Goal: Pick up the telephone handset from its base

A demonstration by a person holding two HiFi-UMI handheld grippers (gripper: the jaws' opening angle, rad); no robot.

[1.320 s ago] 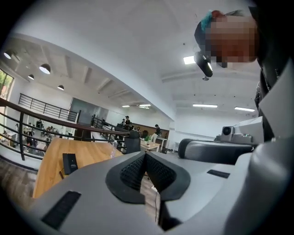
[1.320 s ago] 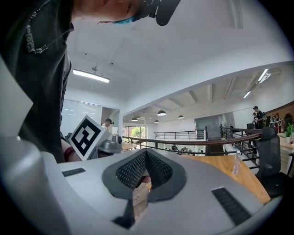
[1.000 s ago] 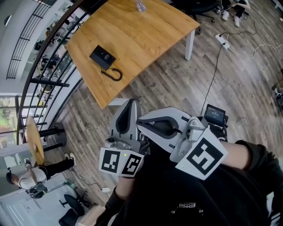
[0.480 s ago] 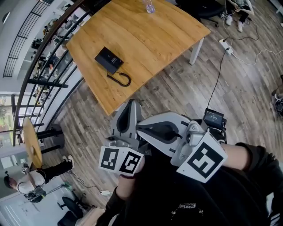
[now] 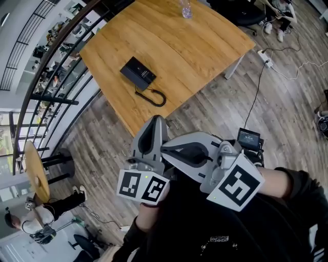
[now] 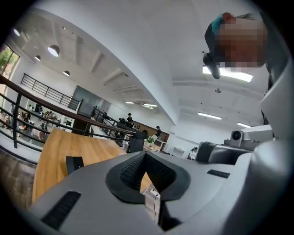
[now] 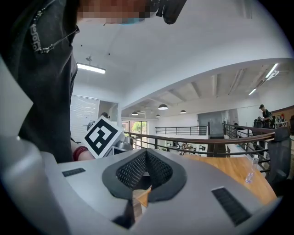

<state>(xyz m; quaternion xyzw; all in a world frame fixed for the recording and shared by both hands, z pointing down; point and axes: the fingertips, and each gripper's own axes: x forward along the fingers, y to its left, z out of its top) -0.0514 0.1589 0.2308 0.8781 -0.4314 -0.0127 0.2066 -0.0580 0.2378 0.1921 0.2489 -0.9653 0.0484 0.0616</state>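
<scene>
The black telephone (image 5: 138, 72) lies on the wooden table (image 5: 195, 46), with its coiled cord (image 5: 154, 97) looping toward the near edge. It also shows small at the left of the left gripper view, as a dark telephone (image 6: 74, 163). My left gripper (image 5: 155, 124) is held close to my body and points toward the table, shut with nothing in it. My right gripper (image 5: 165, 147) lies across just behind it, pointing left, also shut and empty. Both are well short of the telephone, over the floor. In their own views the left gripper (image 6: 144, 155) and right gripper (image 7: 146, 155) have their pads together.
A clear bottle (image 5: 185, 7) stands at the table's far edge. A dark railing (image 5: 56, 66) runs along the table's left side. A power strip (image 5: 266, 55) and cables lie on the wood floor at the right. A person stands at the lower left (image 5: 31, 225).
The table and telephone have slid down and to the right in the head view, closer to me. Both grippers keep their pose in front of my body, still shut.
</scene>
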